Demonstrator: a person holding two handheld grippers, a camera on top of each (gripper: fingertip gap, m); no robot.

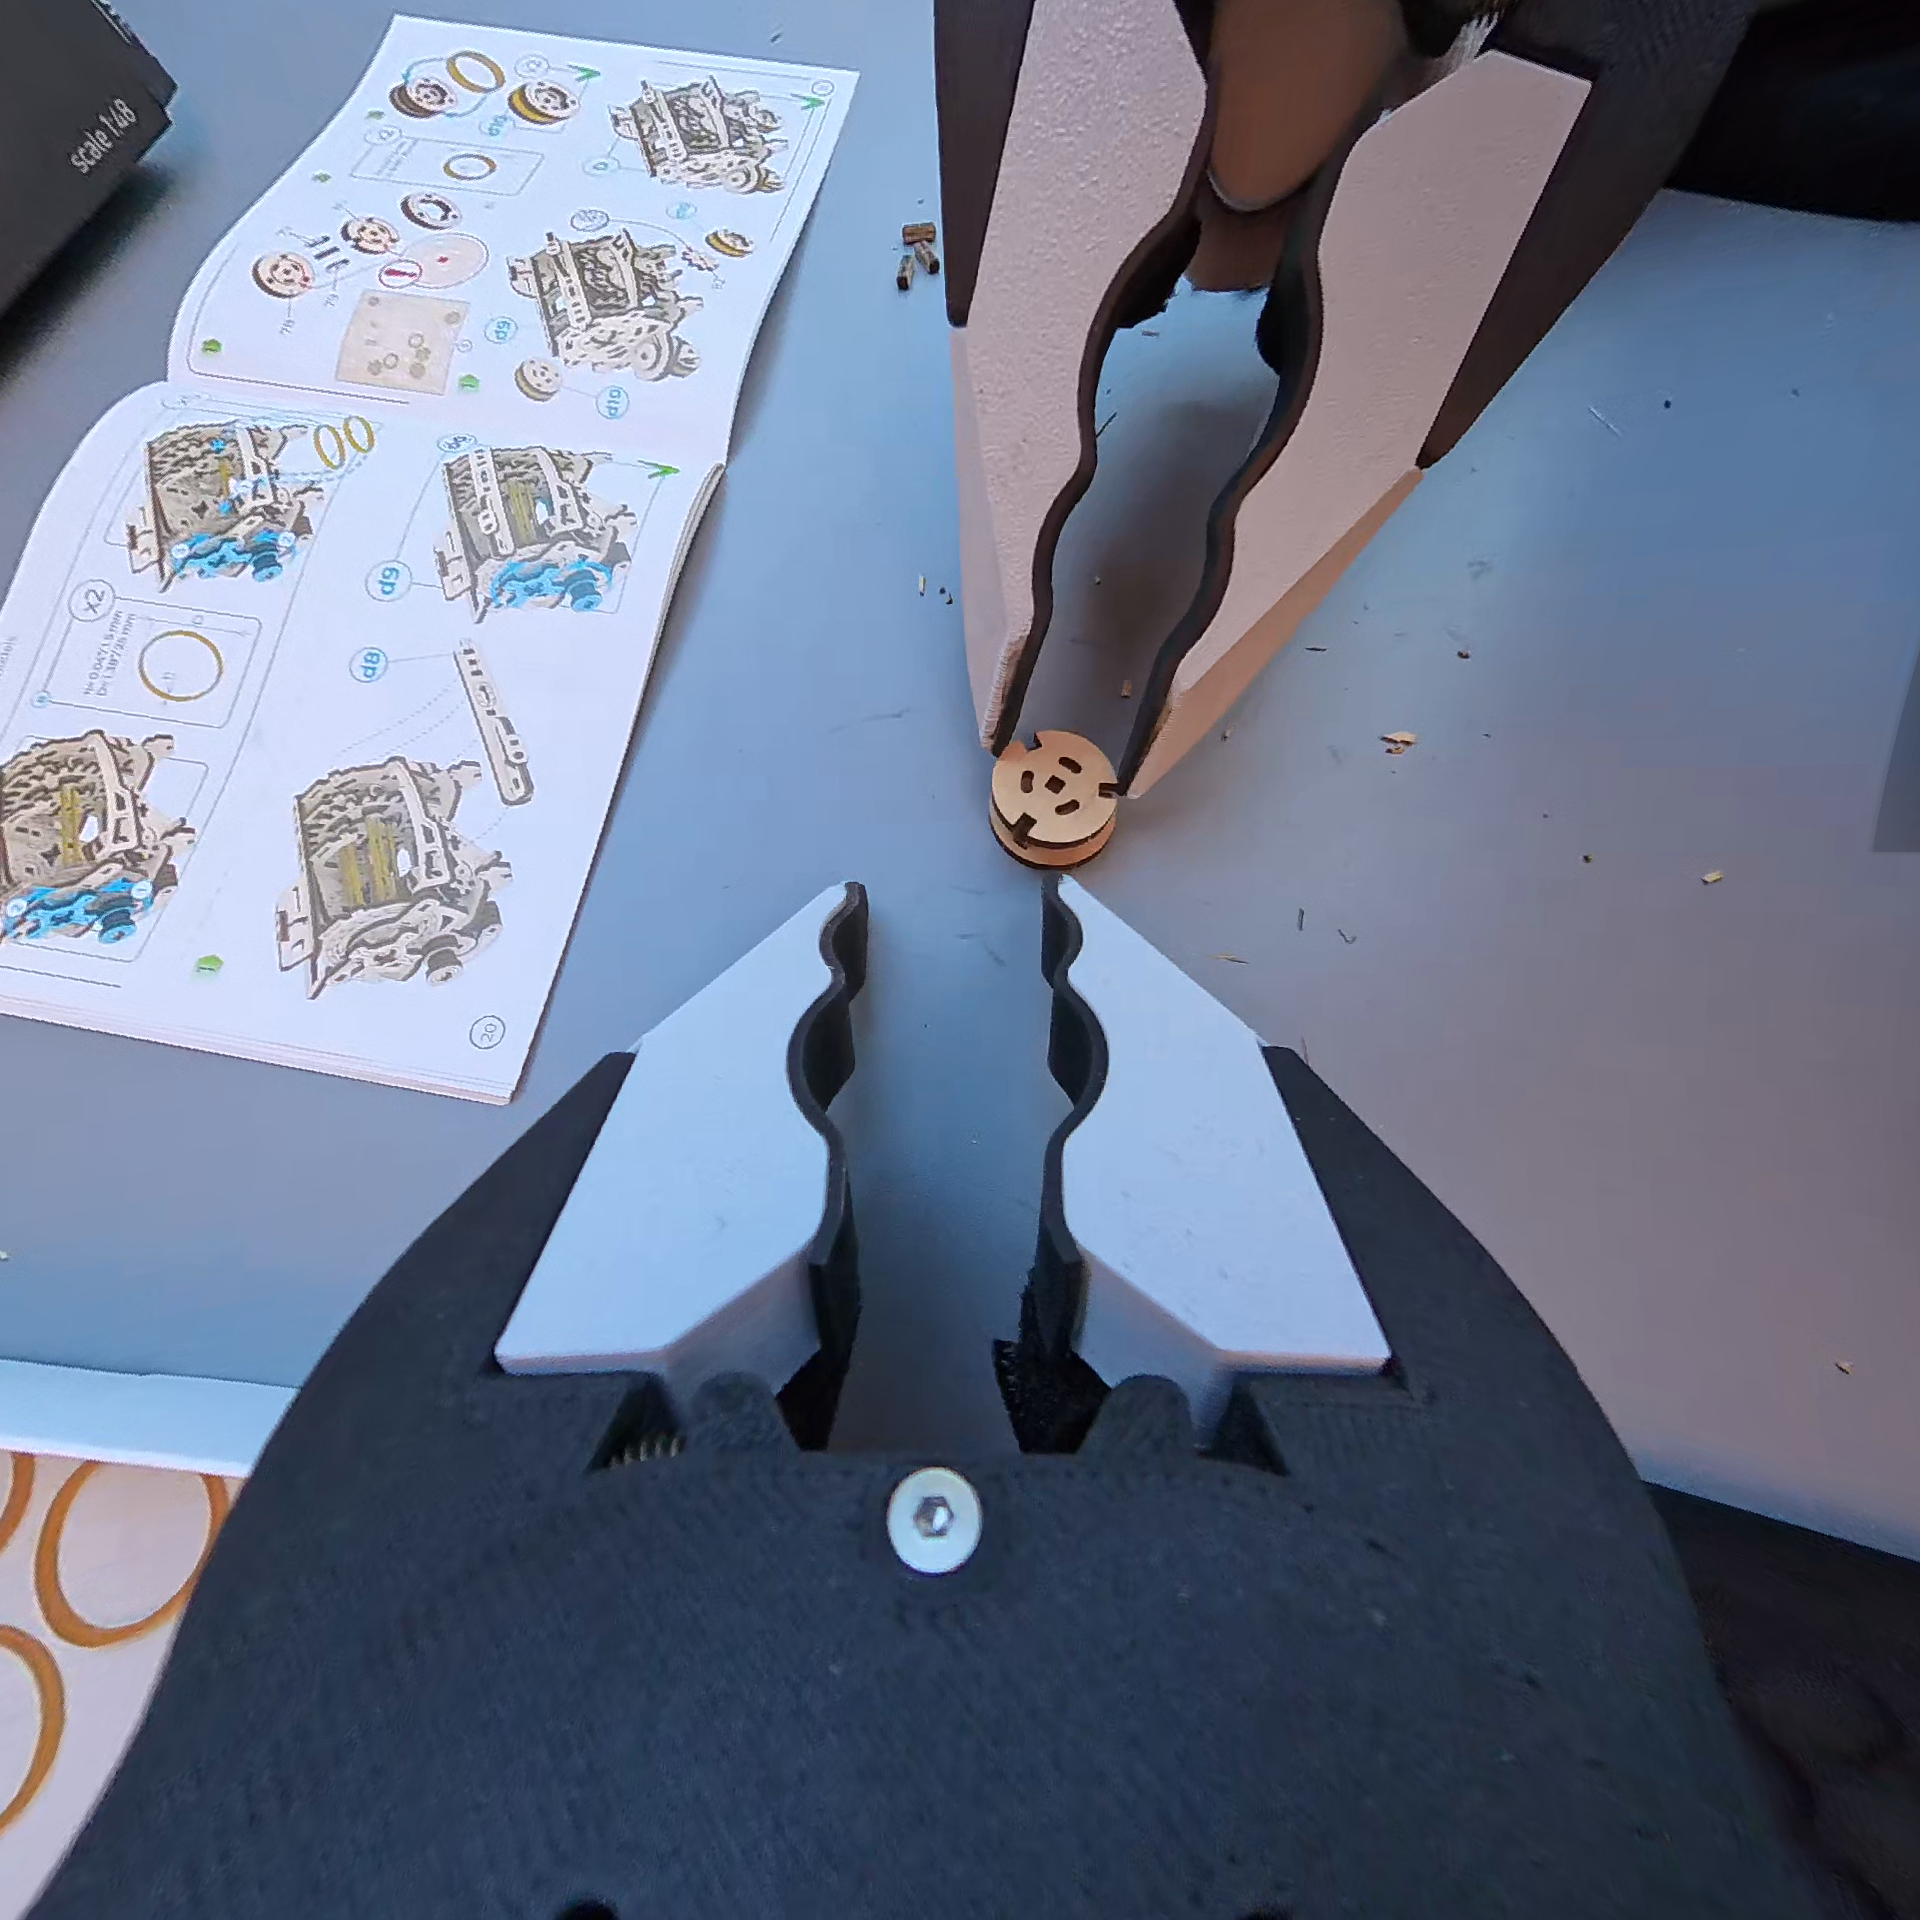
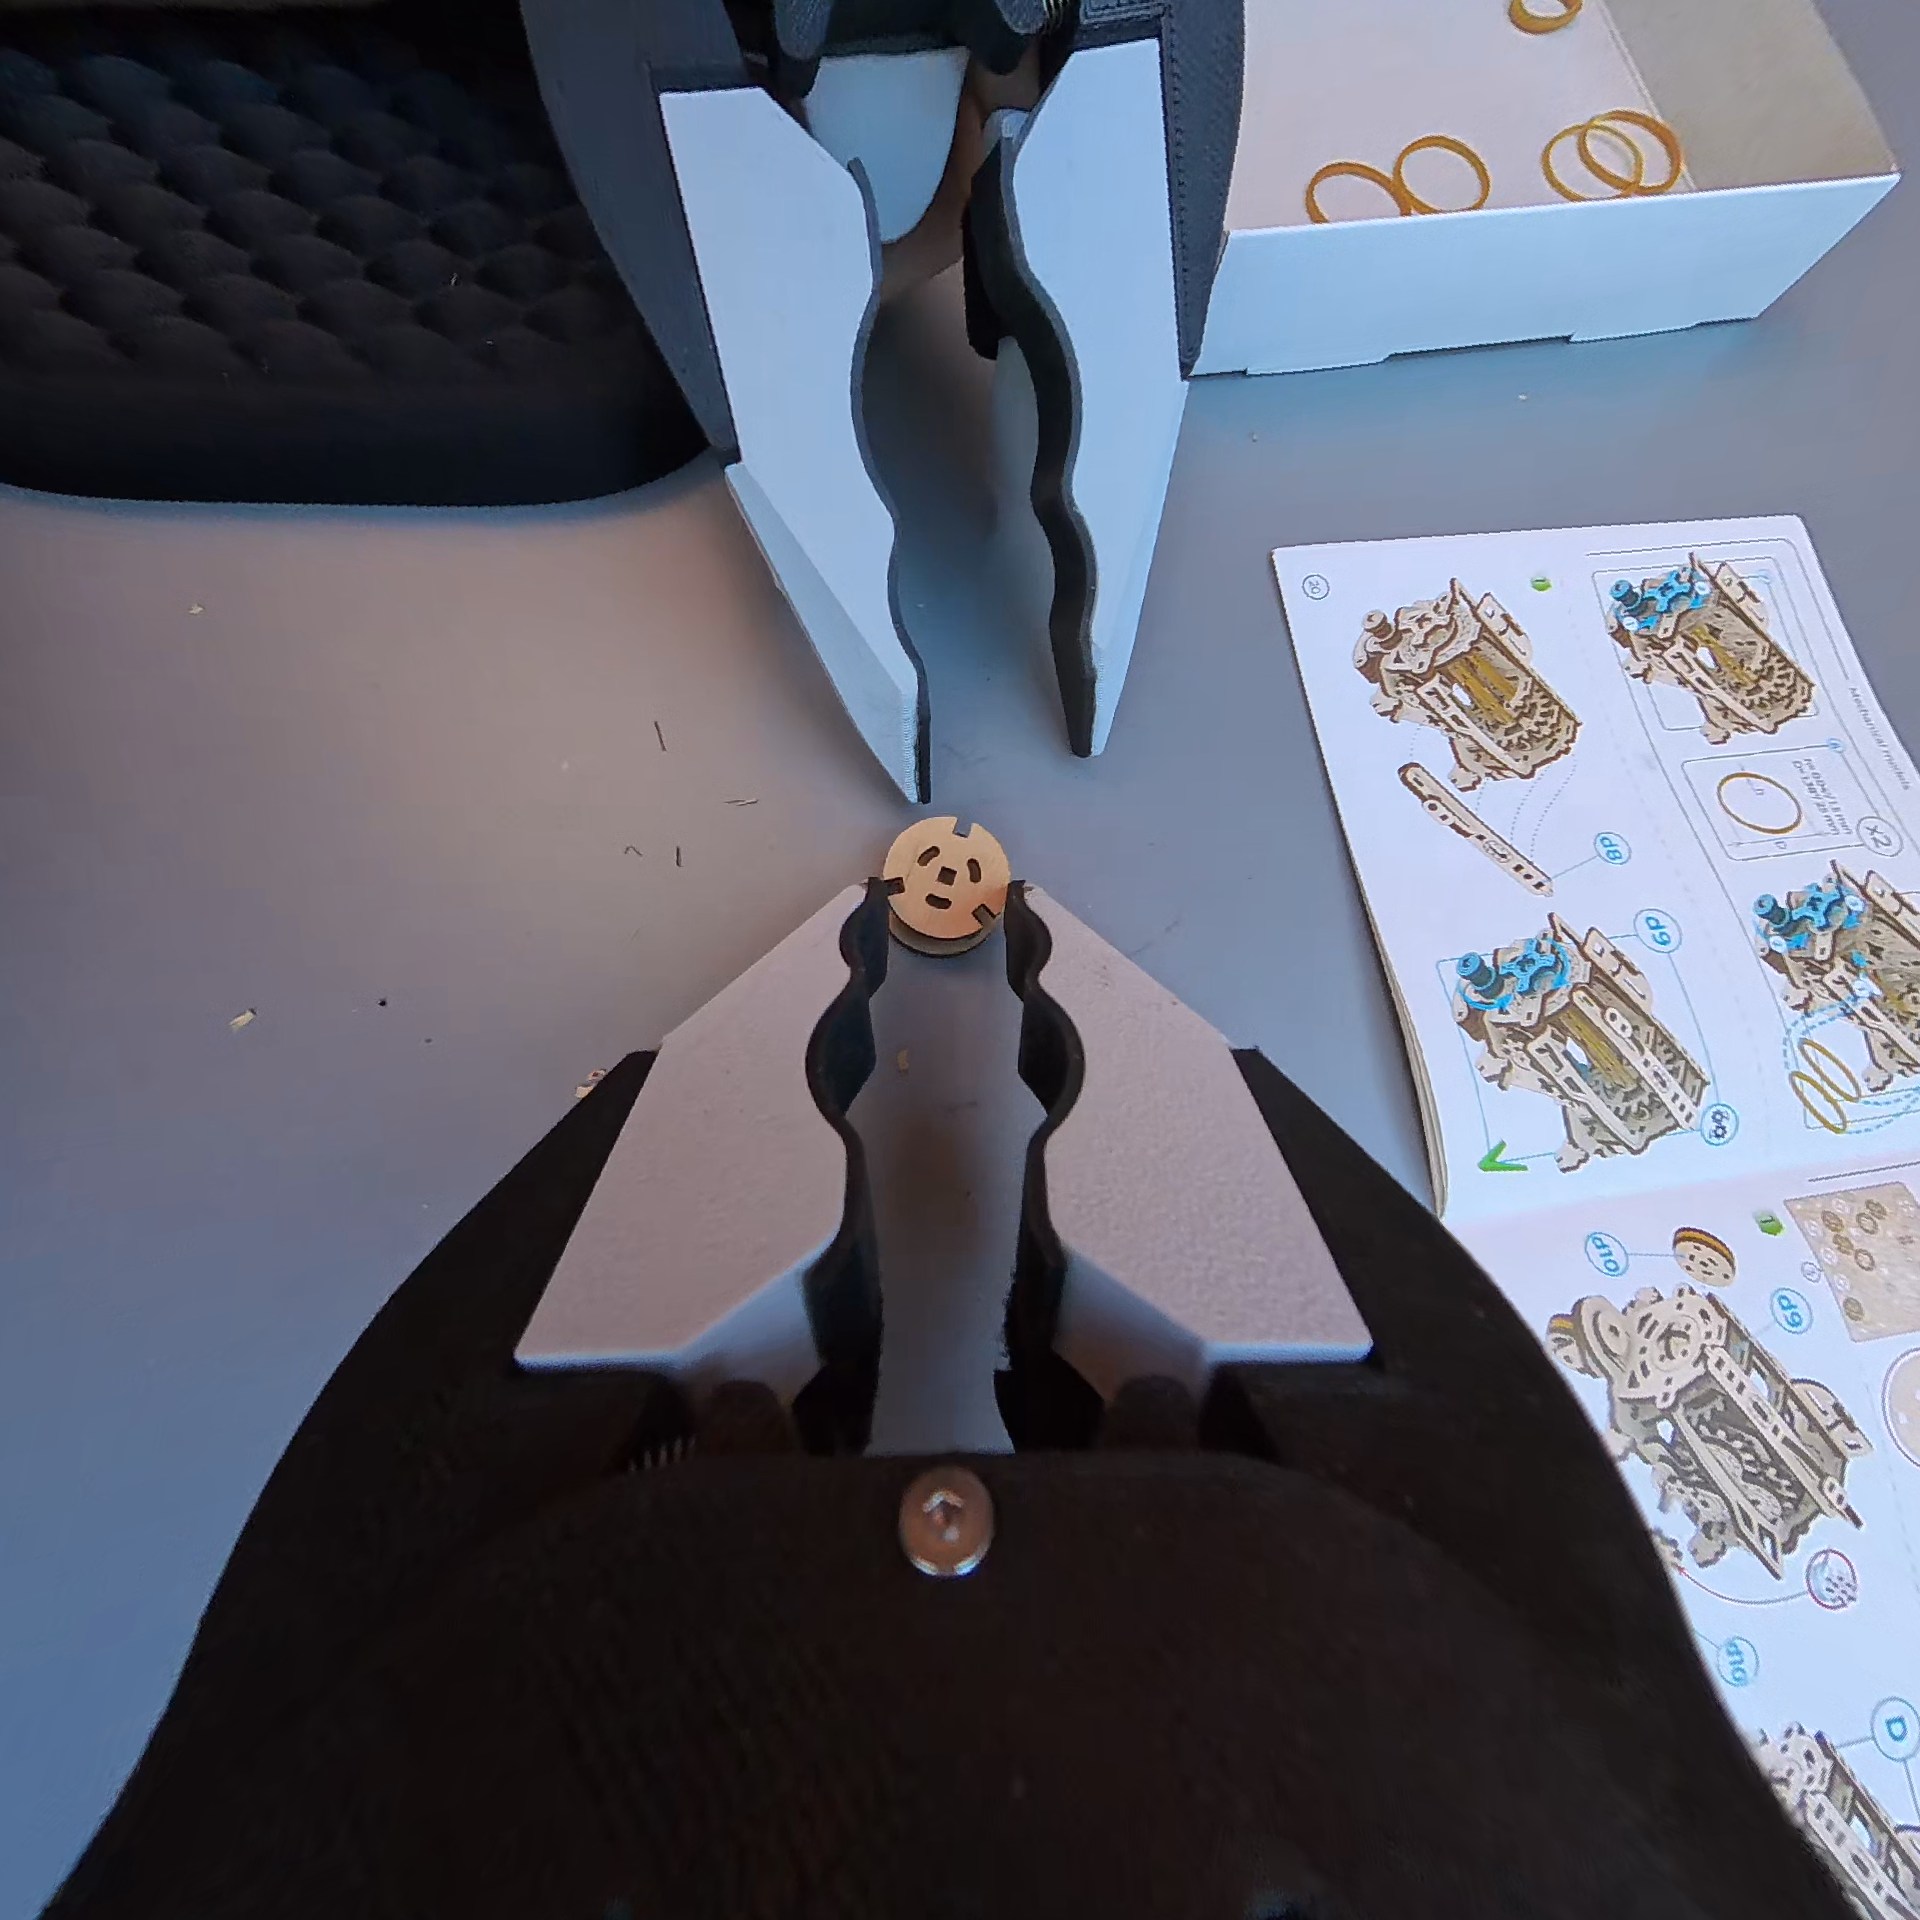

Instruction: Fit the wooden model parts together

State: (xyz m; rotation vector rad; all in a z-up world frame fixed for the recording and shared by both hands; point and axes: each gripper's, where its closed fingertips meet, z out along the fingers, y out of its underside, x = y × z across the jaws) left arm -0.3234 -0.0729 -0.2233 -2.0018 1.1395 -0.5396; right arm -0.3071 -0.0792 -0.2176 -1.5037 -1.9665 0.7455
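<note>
A small round wooden part (image 1: 1055,795), made of stacked notched discs, lies flat on the grey table (image 1: 1455,1039). It also shows in the right wrist view (image 2: 945,878). My right gripper (image 2: 943,899) has its two tips against opposite sides of the part and is shut on it; in the left wrist view it (image 1: 1062,767) reaches in from the far side. My left gripper (image 1: 954,894) is open and empty, with its tips just short of the part. In the right wrist view it (image 2: 1000,769) stands opposite, close to the part but apart from it.
An open instruction booklet (image 1: 395,540) lies left of the part and also shows in the right wrist view (image 2: 1621,935). A white box (image 2: 1538,270) holds several rubber bands. Small wooden pins (image 1: 916,255) and wood crumbs lie on the table. A black padded mat (image 2: 260,260) sits beyond the table edge. My left and right fingertips are right by each other.
</note>
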